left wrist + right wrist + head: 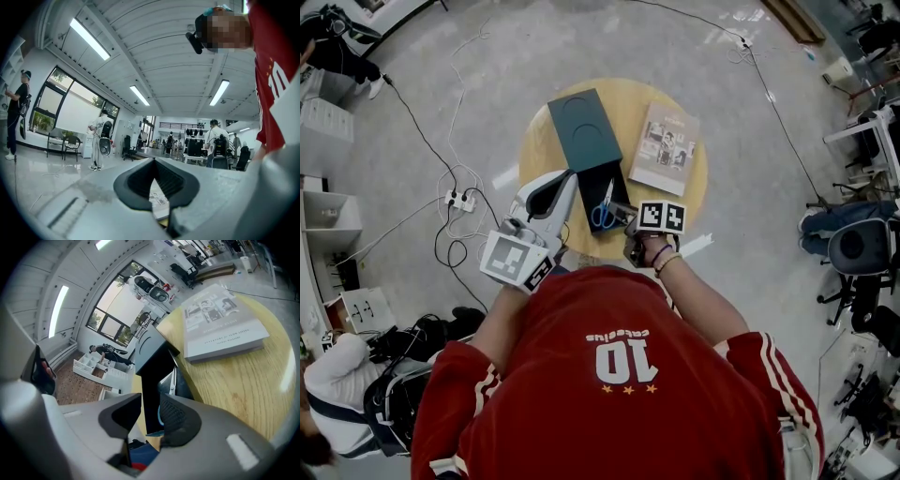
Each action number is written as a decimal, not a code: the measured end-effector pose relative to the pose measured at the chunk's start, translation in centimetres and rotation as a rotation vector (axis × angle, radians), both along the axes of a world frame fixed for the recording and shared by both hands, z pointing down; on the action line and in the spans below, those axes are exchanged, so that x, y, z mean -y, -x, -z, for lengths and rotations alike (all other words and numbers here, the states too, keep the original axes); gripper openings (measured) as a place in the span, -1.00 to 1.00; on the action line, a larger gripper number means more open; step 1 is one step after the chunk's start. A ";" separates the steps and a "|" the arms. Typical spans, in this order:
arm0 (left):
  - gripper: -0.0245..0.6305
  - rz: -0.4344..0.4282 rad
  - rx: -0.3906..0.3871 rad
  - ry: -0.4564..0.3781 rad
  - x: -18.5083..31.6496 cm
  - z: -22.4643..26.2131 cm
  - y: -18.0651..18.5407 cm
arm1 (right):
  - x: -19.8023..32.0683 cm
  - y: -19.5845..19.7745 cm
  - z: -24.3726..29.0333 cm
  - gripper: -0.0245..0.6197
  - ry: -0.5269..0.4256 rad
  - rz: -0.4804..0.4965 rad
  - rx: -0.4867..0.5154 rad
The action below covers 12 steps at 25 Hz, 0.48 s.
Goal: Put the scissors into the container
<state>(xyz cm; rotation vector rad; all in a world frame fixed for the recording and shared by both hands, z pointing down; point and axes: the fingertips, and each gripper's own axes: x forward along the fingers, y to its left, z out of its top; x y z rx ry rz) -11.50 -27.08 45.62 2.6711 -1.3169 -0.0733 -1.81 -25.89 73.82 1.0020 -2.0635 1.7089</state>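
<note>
At the centre of the head view we see the round pale wooden bench (540, 150). On it lie a dark teal flat lid (584, 129) and, to its right, a grey paperback book (666, 148). Just below the lid sits the open black rectangular container (620, 182).

Our left gripper (570, 178) comes in from the lower left, its jaws closed on nothing and tilted up toward the room. Our right gripper (151, 401) hovers at the container's near edge, jaws a little apart and empty.

The blue-handled steel scissors (603, 210) lie inside the container, so the task looks done. They look light, stiff and slippery on the blades. If we had to shift them, we would pinch the plastic handle loops.
</note>
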 end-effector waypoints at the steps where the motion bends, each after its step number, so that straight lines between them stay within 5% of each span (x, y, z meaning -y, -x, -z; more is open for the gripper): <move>1: -0.92 0.002 -0.001 -0.001 -0.1 0.0 0.0 | 0.1 -0.2 0.1 -0.53 -0.013 -0.002 -0.003; 12: -0.92 0.023 -0.008 0.001 -0.5 0.2 -0.6 | 1.2 -2.1 2.0 -0.53 -0.157 0.025 -0.091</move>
